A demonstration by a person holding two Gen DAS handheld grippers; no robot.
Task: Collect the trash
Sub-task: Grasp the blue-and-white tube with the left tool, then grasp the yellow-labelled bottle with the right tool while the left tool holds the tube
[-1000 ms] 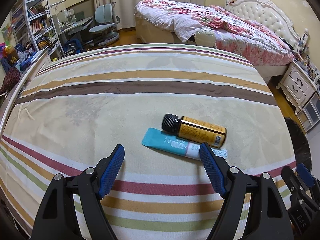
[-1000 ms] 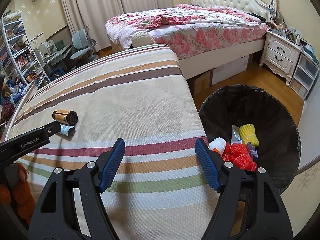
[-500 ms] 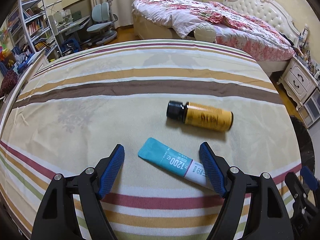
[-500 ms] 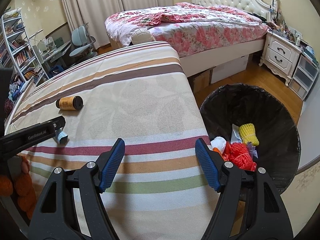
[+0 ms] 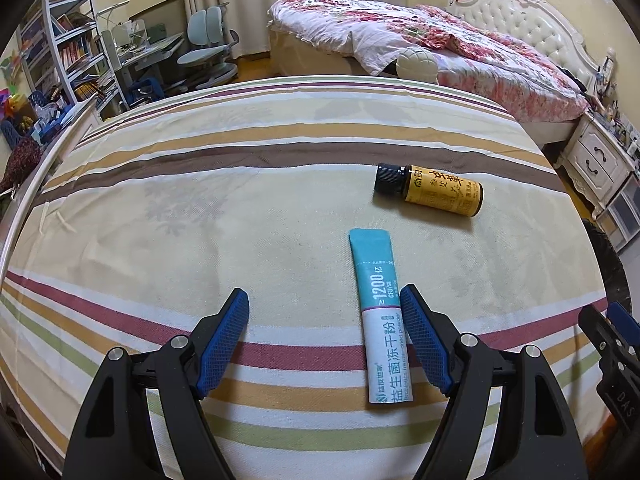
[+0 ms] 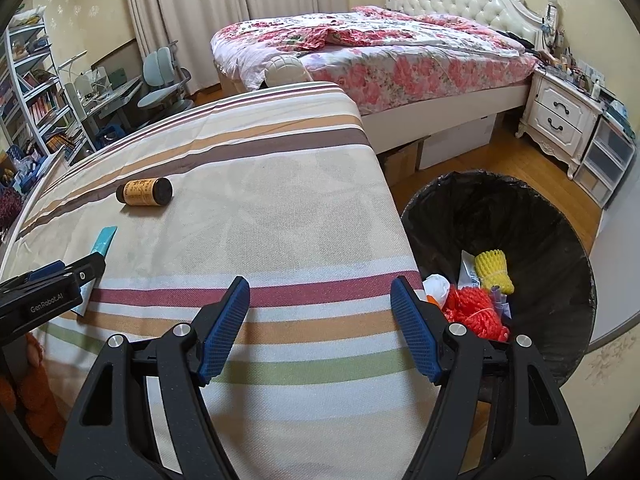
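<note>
A teal and white powder sachet (image 5: 380, 312) lies on the striped tablecloth (image 5: 200, 208), its lower half beside my left gripper's right finger. My left gripper (image 5: 324, 336) is open and empty around it. A small amber bottle (image 5: 430, 189) with a black cap lies on its side farther right. In the right wrist view the bottle (image 6: 145, 191) and the sachet's teal end (image 6: 103, 241) lie at the left. My right gripper (image 6: 320, 328) is open and empty over the table's near right edge. A black-lined trash bin (image 6: 500, 268) stands on the floor to the right.
The bin holds red netting (image 6: 474, 312), yellow foam netting (image 6: 494, 272) and white scraps. A bed with a floral cover (image 6: 380, 52) stands behind the table. A white nightstand (image 6: 560, 116) is at the far right, a desk, chair and bookshelves (image 5: 68, 60) at the far left.
My left gripper has moved closer and turned, so the sachet now lies lengthwise between its fingers. The bottle has rolled away from the sachet toward the far right. The right gripper has barely moved.
</note>
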